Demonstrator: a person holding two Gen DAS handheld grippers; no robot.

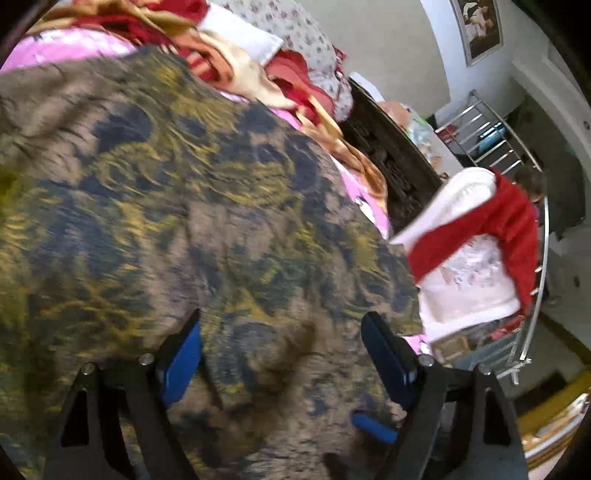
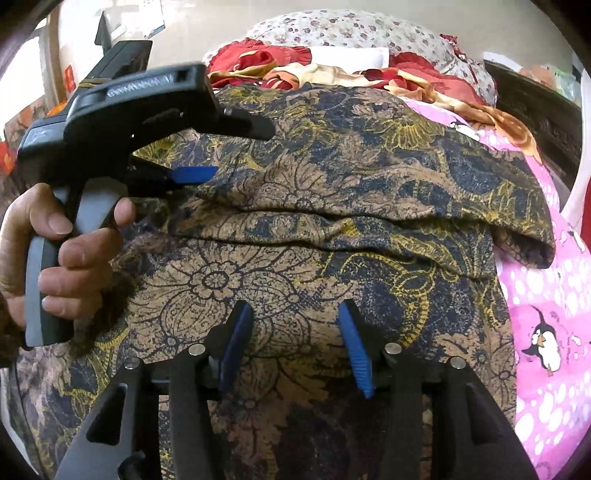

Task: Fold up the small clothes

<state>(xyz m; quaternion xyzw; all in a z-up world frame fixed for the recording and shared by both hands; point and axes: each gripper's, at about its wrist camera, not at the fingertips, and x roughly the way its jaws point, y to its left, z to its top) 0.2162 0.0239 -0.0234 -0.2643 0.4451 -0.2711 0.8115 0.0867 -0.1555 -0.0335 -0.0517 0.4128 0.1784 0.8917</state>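
Floral garment (image 2: 332, 206) lies folded on the pink sheet (image 2: 546, 332); right tool (image 2: 295, 321) at 6 o'clock and left tool (image 1: 280, 325) both gape, gripping nothing.

Left tongs (image 1: 280, 347) gape over blurred floral cloth (image 1: 166, 206); red-white garment (image 1: 476, 251) beside.

Patterned cloth (image 2: 332, 229) spread across middle of sheet (image 2: 546, 332), upper part folded over lower, fold edge running 9 to 3 o'clock. Sheet shows at 3 o'clock of cloth. Heap of blankets (image 2: 369, 77) behind cloth at 12 o'clock, pillow (image 2: 351, 33) behind heap. Headboard (image 2: 535, 107) at 2 o'clock. Left gripper (image 2: 207, 155) over cloth at 10 o'clock, hand (image 2: 62, 254) at 9. Right gripper (image 2: 295, 314) over cloth at 6 o'clock.
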